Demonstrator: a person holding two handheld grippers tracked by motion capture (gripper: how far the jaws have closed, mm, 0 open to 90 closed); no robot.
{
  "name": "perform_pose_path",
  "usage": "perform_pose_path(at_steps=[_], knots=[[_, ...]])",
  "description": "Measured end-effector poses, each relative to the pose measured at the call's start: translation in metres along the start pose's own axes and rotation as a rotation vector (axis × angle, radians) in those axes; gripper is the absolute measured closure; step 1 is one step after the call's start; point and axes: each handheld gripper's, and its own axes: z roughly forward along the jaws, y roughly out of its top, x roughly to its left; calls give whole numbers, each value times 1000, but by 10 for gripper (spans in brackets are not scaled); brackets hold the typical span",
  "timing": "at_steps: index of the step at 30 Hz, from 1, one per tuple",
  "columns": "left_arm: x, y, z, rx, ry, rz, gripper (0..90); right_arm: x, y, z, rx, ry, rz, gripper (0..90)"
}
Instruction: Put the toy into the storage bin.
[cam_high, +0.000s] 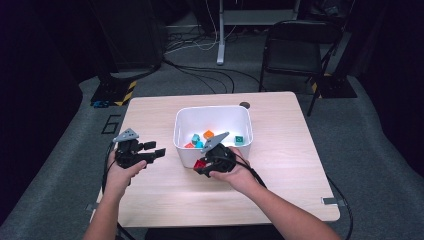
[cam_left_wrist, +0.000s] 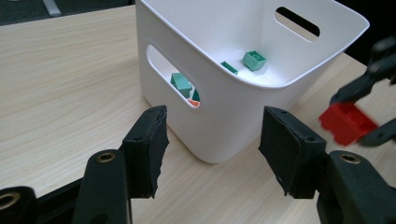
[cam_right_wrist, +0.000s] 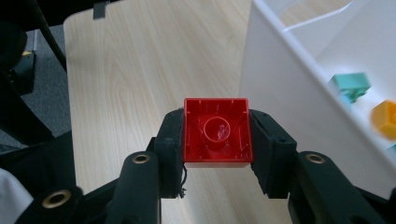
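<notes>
A red brick (cam_right_wrist: 217, 133) sits clamped between the pads of my right gripper (cam_right_wrist: 215, 140), hollow underside facing the camera, lifted off the table beside the white bin (cam_right_wrist: 275, 93). From above, the right gripper (cam_high: 202, 167) holds the red brick (cam_high: 199, 164) just in front of the white bin (cam_high: 185, 147). My left gripper (cam_high: 159, 151) rests to the left of the bin, open with nothing between its fingers. The left gripper (cam_left_wrist: 212, 140) points at the bin's near corner (cam_left_wrist: 219, 116), and the red brick (cam_left_wrist: 346, 122) shows at the right.
Several bricks, teal, orange and red, lie inside the bin (cam_high: 209, 135). The bin has slot handles (cam_left_wrist: 170, 77). A black folding chair (cam_high: 295, 47) and cables stand beyond the table's far edge. Bare wood stretches right of the bin (cam_high: 285, 150).
</notes>
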Motion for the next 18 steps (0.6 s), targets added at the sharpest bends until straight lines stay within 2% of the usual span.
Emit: perform_pose_path(at_steps=[4, 9, 15, 18], knots=[[1, -1, -3, -6, 4, -7, 413, -7, 17, -13, -11, 1, 15, 585], [3, -2, -5, -6, 8, -13, 413, -13, 33, -25, -27, -5, 9, 585], [3, -1, -5, -6, 5, -16, 413, -27, 47, -34, -39, -33, 17, 584], [2, -2, -5, -6, -2, -8, 413, -35, 51, -37, -43, -61, 36, 585]])
